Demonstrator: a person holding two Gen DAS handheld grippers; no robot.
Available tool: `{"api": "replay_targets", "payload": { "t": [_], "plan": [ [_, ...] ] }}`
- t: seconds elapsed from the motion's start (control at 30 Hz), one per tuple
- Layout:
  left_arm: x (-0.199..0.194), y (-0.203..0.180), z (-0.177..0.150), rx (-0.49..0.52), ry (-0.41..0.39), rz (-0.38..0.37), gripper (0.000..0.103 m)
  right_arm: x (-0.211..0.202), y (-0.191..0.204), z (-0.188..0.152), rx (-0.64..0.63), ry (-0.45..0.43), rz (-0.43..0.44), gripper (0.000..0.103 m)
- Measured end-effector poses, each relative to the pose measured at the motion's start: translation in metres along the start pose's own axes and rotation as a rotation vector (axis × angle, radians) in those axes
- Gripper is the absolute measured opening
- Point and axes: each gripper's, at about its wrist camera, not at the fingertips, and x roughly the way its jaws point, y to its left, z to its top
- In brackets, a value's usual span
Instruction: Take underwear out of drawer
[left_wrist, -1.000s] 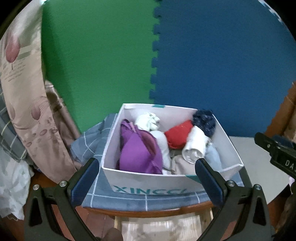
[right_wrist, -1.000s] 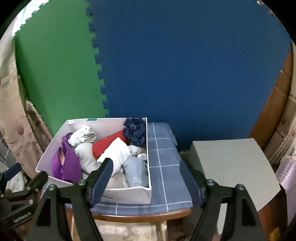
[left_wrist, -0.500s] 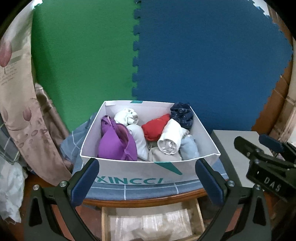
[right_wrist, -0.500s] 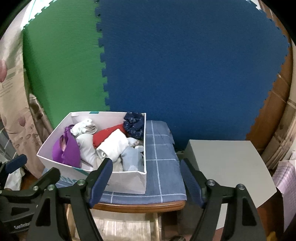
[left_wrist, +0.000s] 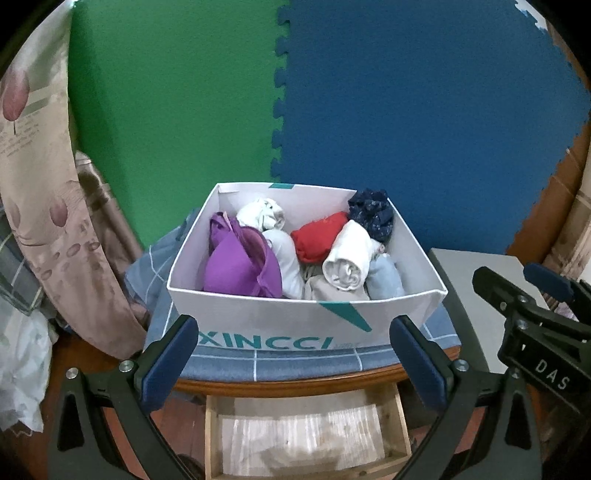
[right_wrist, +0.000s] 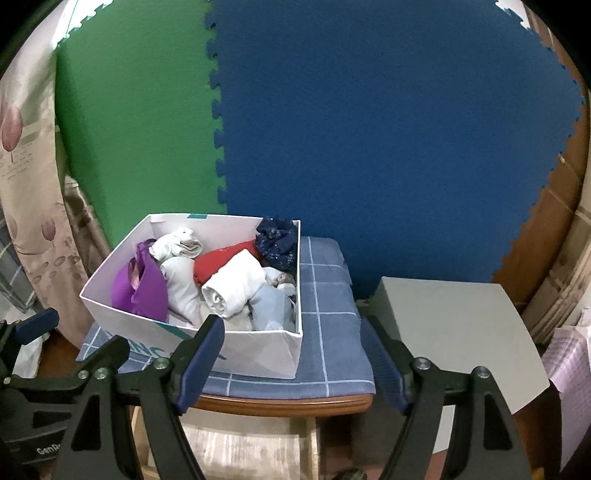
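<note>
Both the left gripper (left_wrist: 295, 358) and the right gripper (right_wrist: 293, 354) had their fingers wide apart and held nothing. The rolled underwear (left_wrist: 347, 258) lay in a white box (left_wrist: 280, 321) on a checked cushion (right_wrist: 325, 295), above the open drawer (left_wrist: 306, 432).

Green foam wall mat (left_wrist: 177, 110) beside blue foam wall mat (left_wrist: 424, 122), floral curtain (left_wrist: 40, 177) at left, grey cabinet (right_wrist: 454, 325) at right.
</note>
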Motion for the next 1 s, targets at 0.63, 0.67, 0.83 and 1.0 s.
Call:
{"api": "replay_targets", "payload": {
  "t": [0.63,0.67,0.83,1.0],
  "plan": [
    [-0.057,-0.002,-0.067,0.034,0.025,0.051,0.103,-0.052,0.012,-0.074,-0.056,0.017,0.002,0.078],
    [-0.062,-0.002,-0.074,0.030,0.026,0.040,0.103,-0.058,0.012,-0.081,-0.045,0.015,0.016,0.078],
    [-0.072,-0.003,-0.102,0.020,0.054,0.023,0.103,-0.076,0.012,-0.108,-0.024,0.032,0.013,0.079],
    [-0.080,-0.007,-0.106,0.038,0.043,0.033,0.103,-0.079,0.009,-0.110,-0.013,0.042,0.023,0.079]
  ]
}}
